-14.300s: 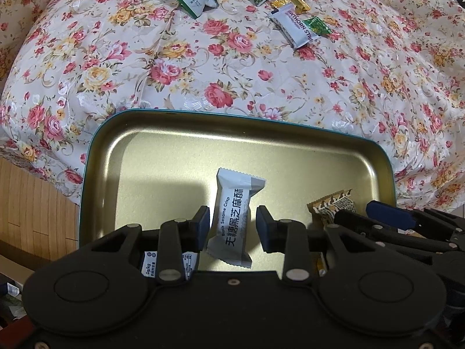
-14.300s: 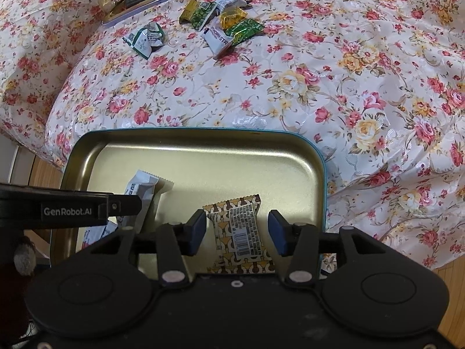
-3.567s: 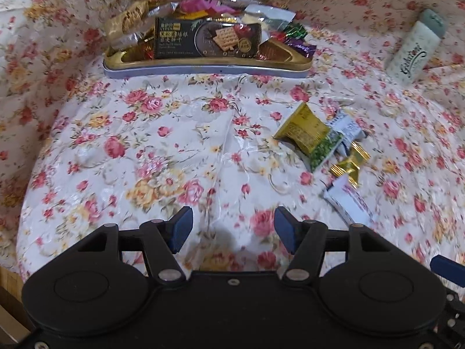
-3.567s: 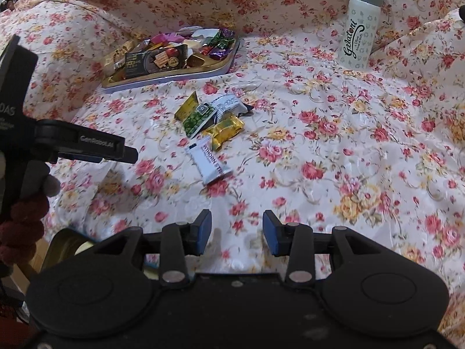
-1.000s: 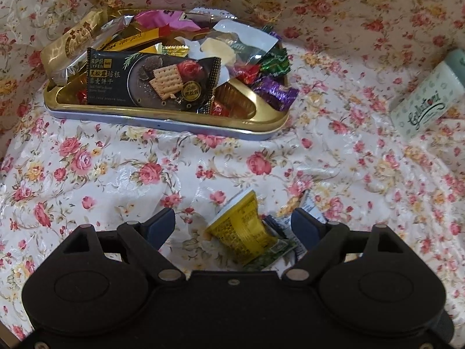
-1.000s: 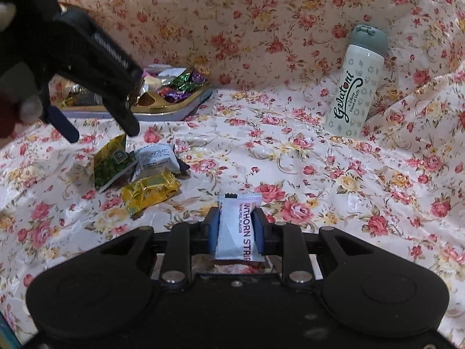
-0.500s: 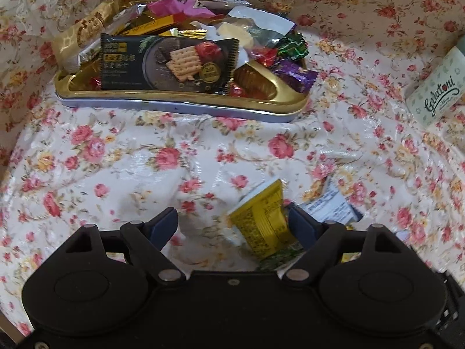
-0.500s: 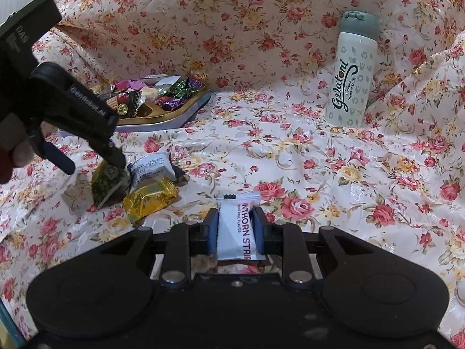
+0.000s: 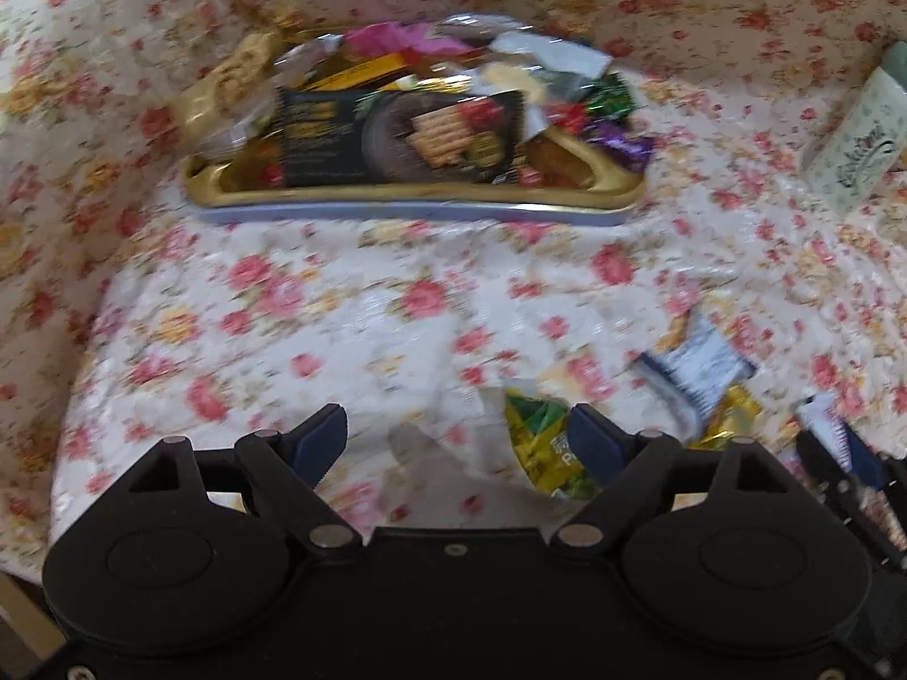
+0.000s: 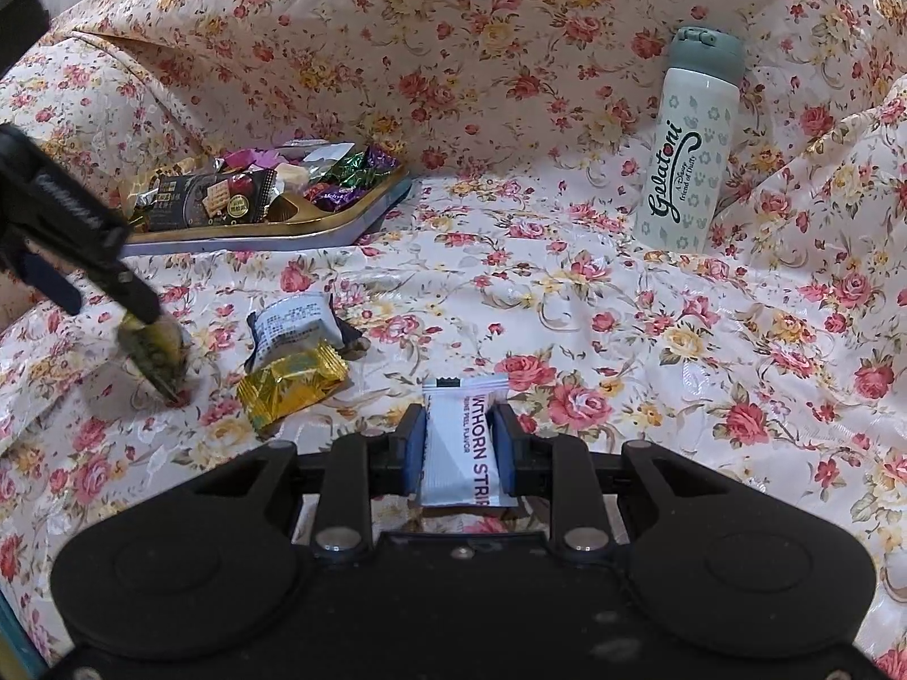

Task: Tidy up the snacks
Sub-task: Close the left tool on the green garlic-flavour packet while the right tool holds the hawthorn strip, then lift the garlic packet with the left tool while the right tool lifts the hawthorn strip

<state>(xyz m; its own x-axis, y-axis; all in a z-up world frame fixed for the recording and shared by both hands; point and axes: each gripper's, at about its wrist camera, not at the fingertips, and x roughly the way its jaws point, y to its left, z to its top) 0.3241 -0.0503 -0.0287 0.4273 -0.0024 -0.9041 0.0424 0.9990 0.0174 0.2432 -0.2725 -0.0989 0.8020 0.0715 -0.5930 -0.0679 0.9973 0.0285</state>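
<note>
My right gripper (image 10: 458,445) is shut on a white hawthorn strip packet (image 10: 462,442), held just above the floral cloth. My left gripper (image 9: 458,437) is open, low over the cloth; a green-yellow snack packet (image 9: 544,445) lies against its right finger. From the right wrist view the left gripper (image 10: 142,334) touches that packet (image 10: 153,357). A white-blue packet (image 10: 292,323) and a gold packet (image 10: 289,382) lie loose between the grippers. A gold tin tray (image 10: 363,212) full of snacks sits at the back; it also shows in the left wrist view (image 9: 414,207).
A white Gelatoni bottle (image 10: 683,147) stands at the back right against the draped cloth, also at the left view's right edge (image 9: 861,153). The cloth rises like a wall behind the tray. A teal edge (image 10: 14,634) shows at the bottom left.
My left gripper has pulled back and down from the tray; the green-yellow packet now sits by its right finger. The right gripper stays shut on the hawthorn packet, slightly raised.
</note>
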